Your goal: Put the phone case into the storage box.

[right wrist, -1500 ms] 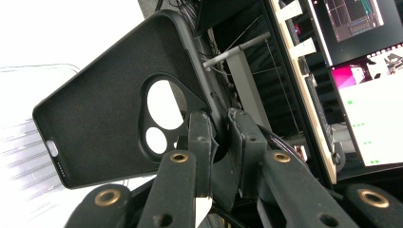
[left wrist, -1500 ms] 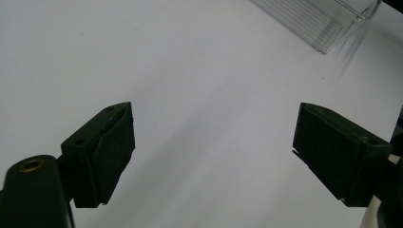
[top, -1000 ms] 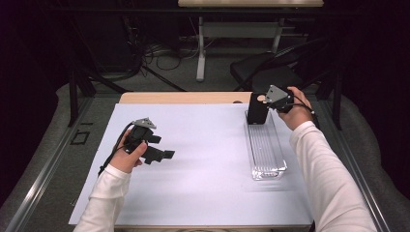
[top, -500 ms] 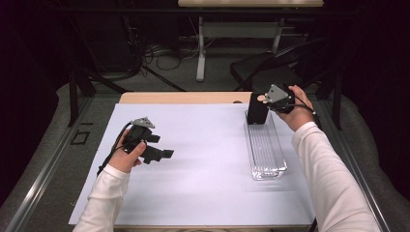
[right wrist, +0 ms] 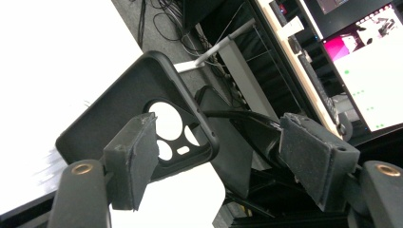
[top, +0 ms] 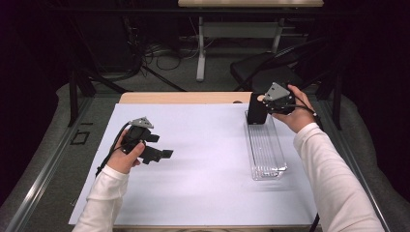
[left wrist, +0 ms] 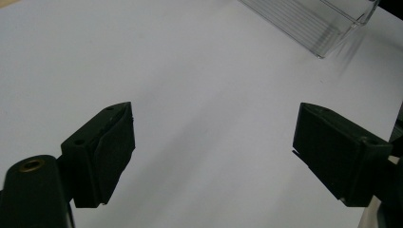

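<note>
Now: right gripper (top: 261,112) jaws apart beside black phone case (right wrist: 142,118), over clear tray (top: 266,150) far end | left gripper (top: 162,154) open, empty, above table (top: 203,183).

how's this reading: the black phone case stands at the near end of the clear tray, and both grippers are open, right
Not quite. The black phone case stands at the far end of the clear tray, away from the person, as the high view shows. The rest holds: the left gripper and the right gripper are both open.
</note>
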Action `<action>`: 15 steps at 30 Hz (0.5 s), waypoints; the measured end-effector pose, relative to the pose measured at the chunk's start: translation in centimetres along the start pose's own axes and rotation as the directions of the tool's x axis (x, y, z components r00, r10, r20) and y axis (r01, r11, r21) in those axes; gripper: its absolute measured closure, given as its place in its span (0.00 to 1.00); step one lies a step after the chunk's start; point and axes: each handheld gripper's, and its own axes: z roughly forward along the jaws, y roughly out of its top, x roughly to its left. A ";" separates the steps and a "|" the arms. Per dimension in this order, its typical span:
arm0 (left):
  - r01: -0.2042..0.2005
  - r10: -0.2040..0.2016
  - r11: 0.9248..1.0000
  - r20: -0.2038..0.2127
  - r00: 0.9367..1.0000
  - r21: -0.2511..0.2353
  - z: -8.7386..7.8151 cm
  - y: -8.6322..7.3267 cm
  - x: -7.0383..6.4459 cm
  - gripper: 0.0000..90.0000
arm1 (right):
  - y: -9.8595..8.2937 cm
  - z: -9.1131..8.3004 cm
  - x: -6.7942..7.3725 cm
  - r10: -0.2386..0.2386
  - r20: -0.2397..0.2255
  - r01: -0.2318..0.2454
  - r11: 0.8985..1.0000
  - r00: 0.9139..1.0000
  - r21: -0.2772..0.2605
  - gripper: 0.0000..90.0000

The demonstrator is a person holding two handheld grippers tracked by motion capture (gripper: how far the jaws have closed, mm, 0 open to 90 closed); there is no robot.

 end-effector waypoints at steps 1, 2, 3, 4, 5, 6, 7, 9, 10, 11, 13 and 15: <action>0.002 -0.002 1.000 0.001 1.000 -0.001 0.0 0.0 0.0 0.16 | 0.1 -0.1 0.0 -0.005 -0.001 0.005 1.000 1.000 0.002 0.30; 0.002 -0.002 1.000 0.002 1.000 -0.003 0.0 0.0 0.0 0.16 | 0.2 -0.1 0.1 0.001 0.000 -0.001 1.000 1.000 -0.007 0.30; 0.001 -0.001 1.000 0.001 1.000 -0.003 0.0 0.0 0.0 0.16 | 0.3 -0.2 0.1 0.002 -0.005 -0.002 1.000 1.000 -0.002 0.30; 0.000 0.000 1.000 0.000 1.000 -0.001 -0.1 0.0 0.0 0.16 | 0.3 -0.2 0.1 0.009 -0.007 -0.009 1.000 1.000 -0.003 0.30; 0.000 0.000 1.000 0.000 1.000 -0.002 -0.1 0.0 0.1 0.16 | 0.4 -0.3 0.1 0.021 -0.011 -0.021 1.000 1.000 -0.001 0.29; -0.001 0.001 1.000 0.001 1.000 -0.004 -0.1 0.0 0.1 0.16 | 0.4 -0.3 0.1 0.031 -0.011 -0.031 1.000 0.999 -0.005 0.28; -0.001 0.001 1.000 0.001 1.000 -0.005 -0.1 0.0 0.1 0.16 | 0.5 -0.4 0.1 0.049 -0.014 -0.049 0.999 0.999 -0.001 0.27; 0.001 -0.001 1.000 0.002 1.000 -0.008 -0.2 0.0 0.1 0.16 | 0.6 -0.5 0.1 0.064 -0.016 -0.063 0.998 0.998 0.006 0.24; 0.003 -0.003 1.000 0.001 1.000 -0.010 -0.2 0.0 0.1 0.16 | 0.7 -0.5 0.1 0.077 -0.011 -0.077 0.997 0.997 0.008 0.22; 0.002 -0.002 1.000 0.000 1.000 -0.009 -0.2 0.0 0.2 0.16 | 0.7 -0.5 0.1 0.094 -0.016 -0.094 0.995 0.995 0.017 0.20; 0.001 -0.001 1.000 0.001 1.000 -0.009 -0.2 0.0 0.2 0.16 | 0.7 -0.6 0.1 0.104 -0.021 -0.103 0.994 0.994 0.031 0.16; 0.002 -0.002 1.000 0.001 1.000 -0.010 -0.2 0.0 0.2 0.16 | 0.7 -0.7 0.2 0.122 -0.027 -0.121 0.992 0.992 0.030 0.15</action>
